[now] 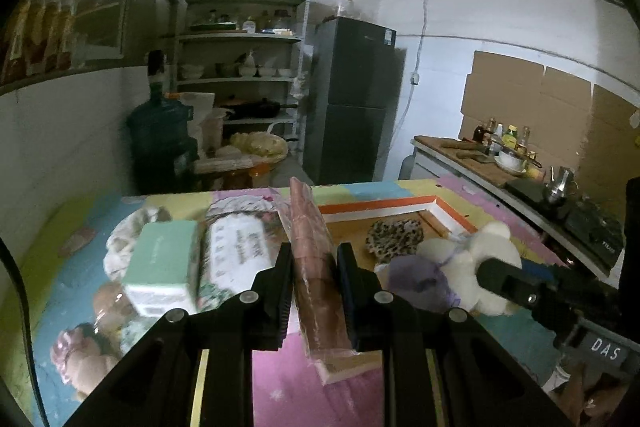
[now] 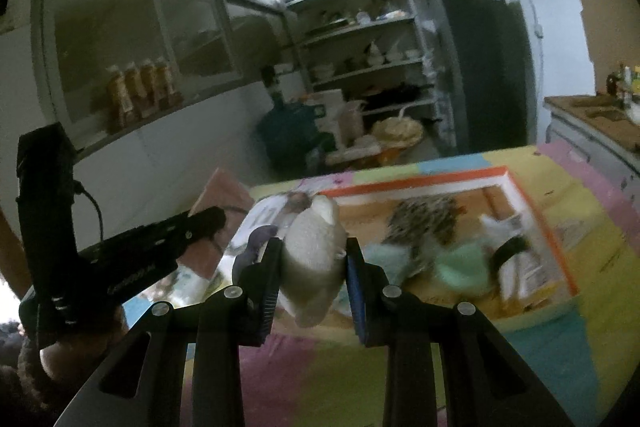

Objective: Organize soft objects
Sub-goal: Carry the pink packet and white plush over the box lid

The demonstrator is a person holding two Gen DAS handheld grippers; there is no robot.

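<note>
Leopard-print cloth in orange-rimmed tray; left gripper clamping pink packet, right gripper white plush

White letters "DAS" on a grey tag on the right gripper; other print blurred.

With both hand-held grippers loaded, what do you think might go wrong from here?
1. The left hand-held gripper clamps the plastic-wrapped brown pack near its lower part only; the slick wrap might let it slide or tip out.
2. The right hand-held gripper squeezes the white plush toy, whose purple part hangs outside the fingers and could snag the orange-edged tray.
</note>
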